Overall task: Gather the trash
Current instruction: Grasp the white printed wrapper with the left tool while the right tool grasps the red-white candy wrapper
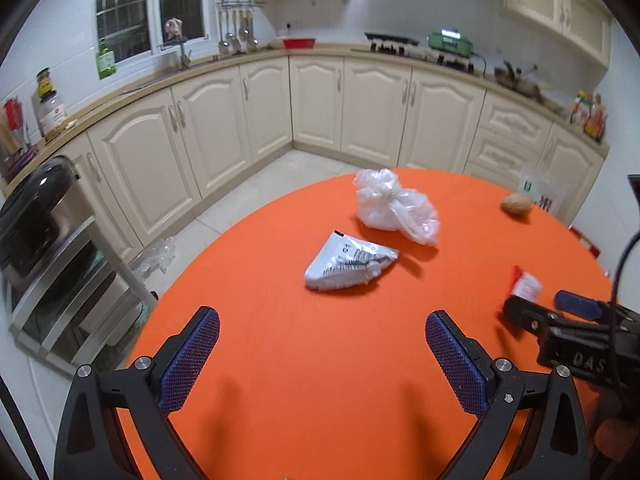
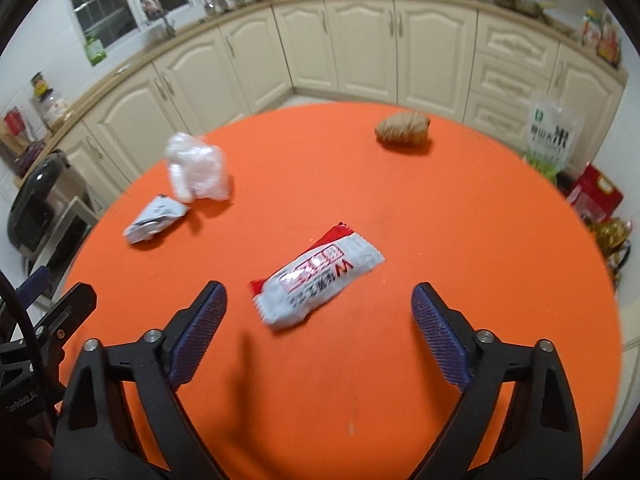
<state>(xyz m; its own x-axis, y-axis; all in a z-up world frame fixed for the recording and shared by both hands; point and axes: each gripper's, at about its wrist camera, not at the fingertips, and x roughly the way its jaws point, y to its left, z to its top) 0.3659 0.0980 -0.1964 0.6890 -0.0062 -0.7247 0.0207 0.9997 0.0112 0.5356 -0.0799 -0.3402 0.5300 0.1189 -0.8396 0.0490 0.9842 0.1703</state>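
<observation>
The red-and-white snack wrapper (image 2: 318, 276) bears red block characters and a "W" on its white face, with smaller print too blurred to read, and it lies crumpled on the round orange desk (image 2: 440, 220) just ahead of the right claw (image 2: 319, 312), whose blue-padded jaws stand wide apart with nothing between them. Farther left on the desk lie a flattened silver-white packet (image 1: 350, 266) with black print that I cannot read and, just beyond it, a knotted clear plastic bag (image 1: 394, 206), while a brown crumpled lump (image 2: 402, 129) sits near the far edge. The left claw (image 1: 322, 344) is spread open and empty above bare desk, and "DAS" shows on the right claw's black body.
</observation>
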